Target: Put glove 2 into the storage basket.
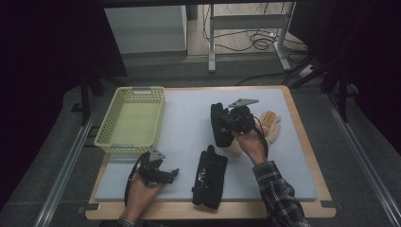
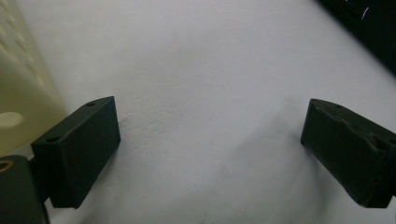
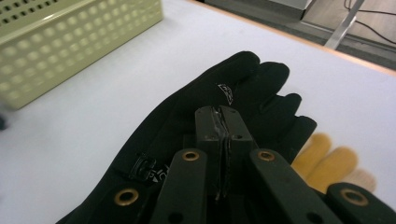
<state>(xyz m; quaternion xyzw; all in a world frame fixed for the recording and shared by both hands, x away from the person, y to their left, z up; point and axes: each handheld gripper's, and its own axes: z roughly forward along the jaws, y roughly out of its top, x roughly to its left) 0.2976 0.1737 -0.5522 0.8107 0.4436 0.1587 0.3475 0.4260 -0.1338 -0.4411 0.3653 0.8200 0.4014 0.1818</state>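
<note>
1. Basket: pale yellow, far-left on the grey mat, long axis 12–6 o'clock, open side up, nothing seen inside. Lies at about 9 o'clock from the right gripper, across bare mat; at 11–12 o'clock from the left gripper, much nearer to that one.
2. Left gripper: near-left on the mat, pointing roughly 3 o'clock. Jaws spread wide in the left gripper view, bare mat between them, gripping nothing. Basket wall just off its own left edge.
3. Second black glove: flat on the mat near the front edge, at 3 o'clock from the left gripper, just beside it. Long axis near 12–6. Untouched.
4. Right gripper: clenched on a black glove; the right gripper view shows jaws pinched tight on the glove near mid-palm, fingers splayed away past the tips. Glove long axis about 12–6 in the high view.
5. Yellow glove: at 3 o'clock from the right gripper, flat on the mat, partly behind the hand.
6. Judgement: probable drop target is the basket, so a carry toward 9 o'clock, clearing the near rim.
</note>
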